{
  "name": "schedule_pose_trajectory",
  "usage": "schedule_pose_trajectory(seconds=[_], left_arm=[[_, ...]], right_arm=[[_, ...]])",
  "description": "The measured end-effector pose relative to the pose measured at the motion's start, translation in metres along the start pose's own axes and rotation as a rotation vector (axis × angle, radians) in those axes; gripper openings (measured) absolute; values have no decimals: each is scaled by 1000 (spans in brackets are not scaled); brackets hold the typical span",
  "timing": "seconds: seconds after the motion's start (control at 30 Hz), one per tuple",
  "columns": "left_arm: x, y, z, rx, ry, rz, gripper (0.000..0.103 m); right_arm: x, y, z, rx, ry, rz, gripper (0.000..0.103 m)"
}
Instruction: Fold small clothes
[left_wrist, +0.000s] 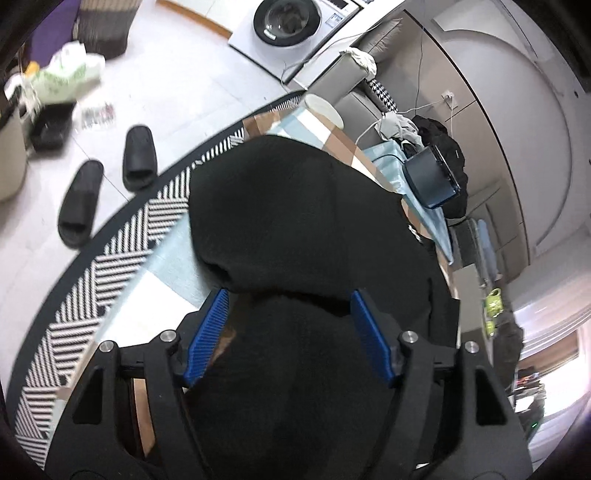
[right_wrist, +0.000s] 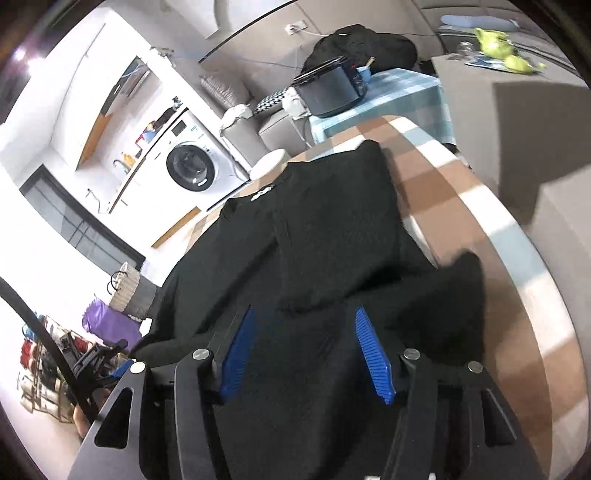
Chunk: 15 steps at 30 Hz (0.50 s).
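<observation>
A black knitted garment (left_wrist: 295, 229) lies spread over a round table covered by a brown, white and pale-blue checked cloth (right_wrist: 461, 206), filling the centre of both wrist views. In the left wrist view, the left gripper (left_wrist: 288, 328), with blue ribbed pads (left_wrist: 207, 336), stands released at the lower centre, its jaws apart with dark fabric lying between them, not pinched. In the right wrist view, the right gripper (right_wrist: 304, 350) is likewise released, its jaws apart over the cloth. A white front-loading washing machine (right_wrist: 192, 168) stands at the middle left, and two black slippers (left_wrist: 138, 157) lie on the pale floor at the left of the left wrist view.
</observation>
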<state>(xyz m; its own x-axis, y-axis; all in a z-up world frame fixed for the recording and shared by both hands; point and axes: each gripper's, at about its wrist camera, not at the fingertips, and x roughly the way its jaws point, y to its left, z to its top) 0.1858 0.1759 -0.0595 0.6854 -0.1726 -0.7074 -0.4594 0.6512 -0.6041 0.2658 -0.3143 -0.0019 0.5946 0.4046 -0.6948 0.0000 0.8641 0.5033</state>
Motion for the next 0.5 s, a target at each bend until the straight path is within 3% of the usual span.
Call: schedule_pose_trajectory(seconds=[0.13, 0.2, 0.27, 0.3, 0.37, 0.5], left_arm=[[25, 8, 8, -86, 46, -15, 66], [33, 10, 14, -114, 22, 6, 52], [40, 6, 21, -109, -8, 37, 20], [42, 4, 24, -101, -25, 52, 13], [42, -7, 33, -55, -90, 114, 3], [33, -64, 47, 138, -213, 179, 3]], right_arm=[[-1, -13, -8, 37, 10, -24, 58], [-2, -17, -10, 60, 10, -23, 58], [-3, -19, -11, 69, 2, -24, 58], [-4, -20, -12, 69, -1, -27, 58], [-7, -21, -15, 72, -9, -37, 58], [-11, -26, -19, 89, -24, -45, 58]])
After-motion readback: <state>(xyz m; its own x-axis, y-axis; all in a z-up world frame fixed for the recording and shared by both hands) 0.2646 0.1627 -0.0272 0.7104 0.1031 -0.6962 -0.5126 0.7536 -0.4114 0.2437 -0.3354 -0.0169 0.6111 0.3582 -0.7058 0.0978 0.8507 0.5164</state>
